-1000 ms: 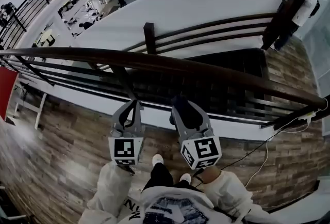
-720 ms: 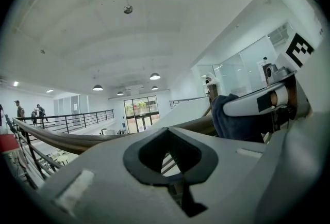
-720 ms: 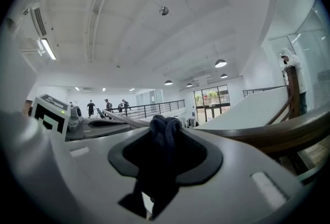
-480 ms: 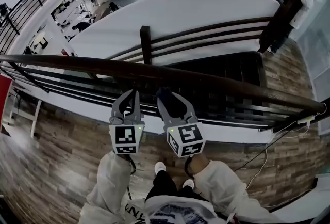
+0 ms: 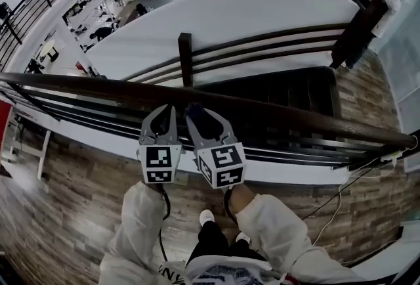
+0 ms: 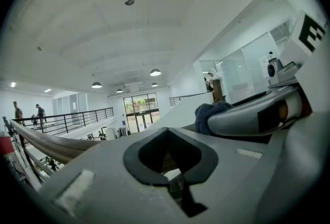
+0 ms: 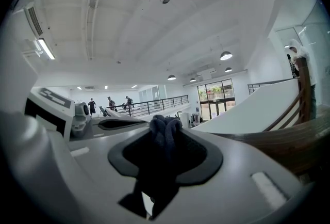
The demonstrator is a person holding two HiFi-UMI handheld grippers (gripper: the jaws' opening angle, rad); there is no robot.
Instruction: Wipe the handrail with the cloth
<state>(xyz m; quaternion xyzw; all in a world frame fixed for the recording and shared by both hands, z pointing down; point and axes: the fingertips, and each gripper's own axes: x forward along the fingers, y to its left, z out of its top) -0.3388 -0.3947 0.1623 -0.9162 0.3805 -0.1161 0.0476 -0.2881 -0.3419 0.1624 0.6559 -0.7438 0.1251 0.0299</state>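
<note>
Both sit at handrail: my R gripper clamps dark cloth; L gripper closed, empty, just left.

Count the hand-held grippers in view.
2: the left hand-held gripper at the brown wooden handrail; the right hand-held gripper beside it, shut on a dark blue cloth.

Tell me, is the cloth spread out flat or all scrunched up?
Scrunched up. The dark cloth bulges in a wad of folds from between the shut jaws of the right gripper.
</note>
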